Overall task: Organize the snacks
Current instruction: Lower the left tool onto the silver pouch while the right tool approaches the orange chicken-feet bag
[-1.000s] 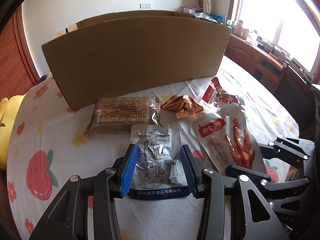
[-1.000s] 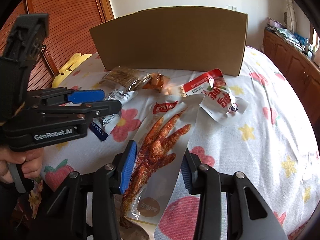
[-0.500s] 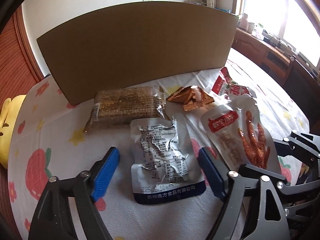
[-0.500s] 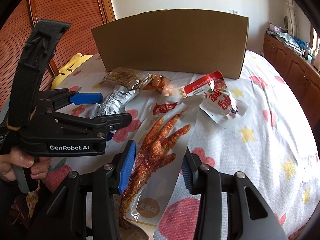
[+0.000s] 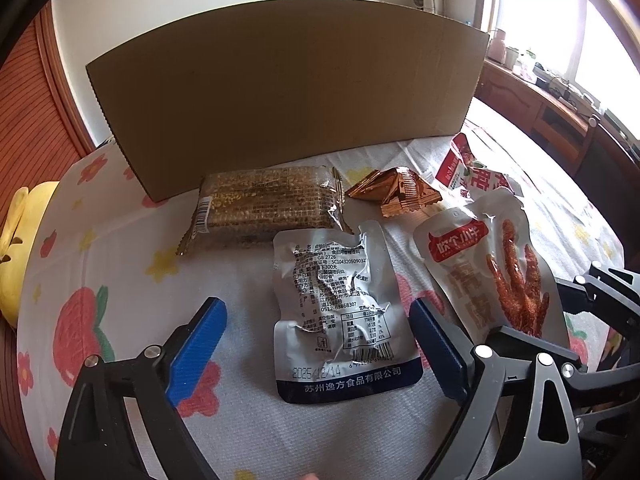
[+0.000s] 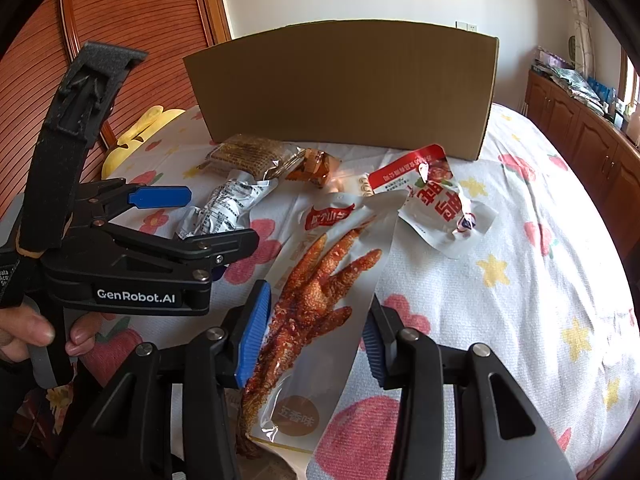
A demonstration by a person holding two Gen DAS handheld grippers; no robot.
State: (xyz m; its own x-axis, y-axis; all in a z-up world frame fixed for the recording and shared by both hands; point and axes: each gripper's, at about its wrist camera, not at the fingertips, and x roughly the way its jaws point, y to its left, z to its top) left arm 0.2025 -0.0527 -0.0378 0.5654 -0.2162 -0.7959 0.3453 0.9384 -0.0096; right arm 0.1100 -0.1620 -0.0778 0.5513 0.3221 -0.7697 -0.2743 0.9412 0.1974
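Observation:
My left gripper [image 5: 314,308] hovers low over the flowered tablecloth [image 5: 100,280] and its jaws are opening wide. A crumpled silver packet [image 5: 336,300] lies flat between the blue pads [image 5: 200,340], touching neither. In the right wrist view the left gripper [image 6: 212,220] sits at the left with the silver packet [image 6: 224,208] under it. My right gripper [image 6: 318,300] is shut on the near end of a long white chicken-foot packet [image 6: 320,280]. A tall cardboard box [image 5: 288,92] stands behind the snacks.
A brown cracker pack [image 5: 268,204], small orange-gold wrappers [image 5: 396,192] and a red-and-white packet [image 6: 436,200] lie in front of the box. A yellow plush [image 6: 136,132] sits at the cloth's left edge. Wooden cabinets [image 6: 580,128] line the right wall. A hand [image 6: 24,336] holds the left gripper.
The left jaws went from shut on the silver packet to wide apart, and the packet now lies free on the cloth. The right gripper and its chicken-foot packet stayed put.

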